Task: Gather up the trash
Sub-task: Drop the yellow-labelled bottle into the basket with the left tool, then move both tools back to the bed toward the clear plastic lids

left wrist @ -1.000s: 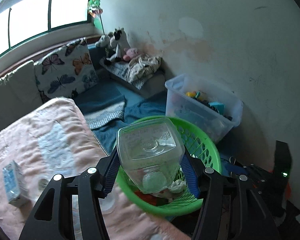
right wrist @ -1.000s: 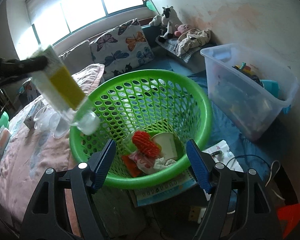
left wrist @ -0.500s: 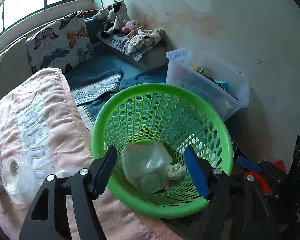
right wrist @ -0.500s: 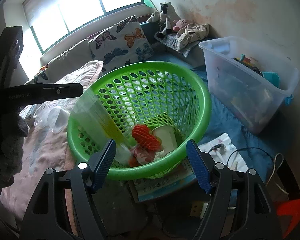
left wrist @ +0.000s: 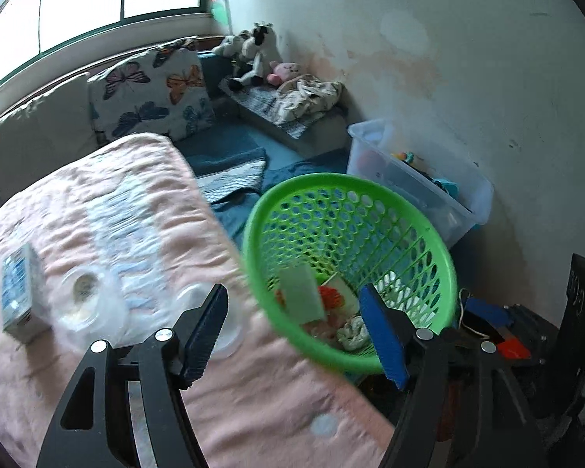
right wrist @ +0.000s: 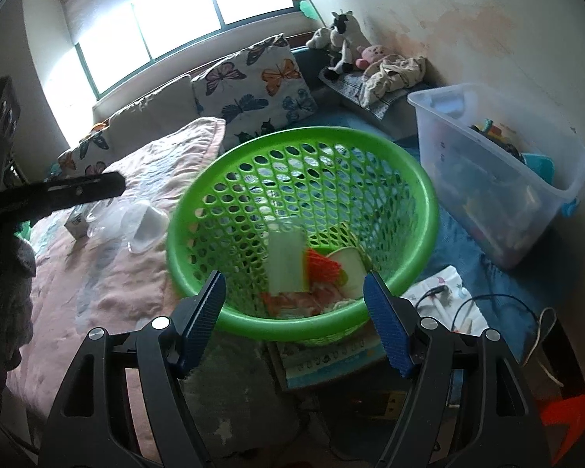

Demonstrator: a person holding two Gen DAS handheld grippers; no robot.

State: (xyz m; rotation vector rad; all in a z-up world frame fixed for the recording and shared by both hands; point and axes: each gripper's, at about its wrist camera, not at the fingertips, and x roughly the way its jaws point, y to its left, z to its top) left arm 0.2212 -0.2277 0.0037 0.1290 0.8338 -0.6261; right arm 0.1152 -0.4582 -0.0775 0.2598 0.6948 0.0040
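Two fisheye views look forward along a pair of black two-finger tools with blue ridged pads. The left hand-held gripper point(left wrist: 292, 335) has its fingers spread wide with nothing between them; it hovers over the right edge of a bed covered by a pink blanket point(left wrist: 109, 234). The right hand-held gripper point(right wrist: 294, 319) is likewise spread wide and empty, poised just above the near rim of a round green basket point(right wrist: 429, 210).

The green basket point(left wrist: 444, 265) stands on the floor, tight against the right edge of the bed. Inside it, at the bottom, lies a clear plastic bottle point(right wrist: 286, 265), a pale rectangular shape resting among other rubbish: an orange-red mesh item point(right wrist: 323, 267), a paper cup point(right wrist: 351, 269) and a crumpled white tissue point(left wrist: 353, 333). In the left view the bottle point(left wrist: 302, 292) shows against the basket's near inner wall.

On the blanket, toward the bed's left side, sit a small blue-and-white carton point(left wrist: 19, 292) and, just beside it, clear plastic cups point(left wrist: 85, 292) lying blurred; one more clear cup point(right wrist: 146, 226) lies near the basket's left rim in the right view.

Beyond the basket, against the wall, stands a clear storage bin point(right wrist: 507, 179) holding toys. Butterfly-print cushions point(right wrist: 257, 89) lean below the window, and soft toys point(right wrist: 343, 43) sit in the far corner. Cables point(right wrist: 487, 304) trail on the floor to the basket's right.
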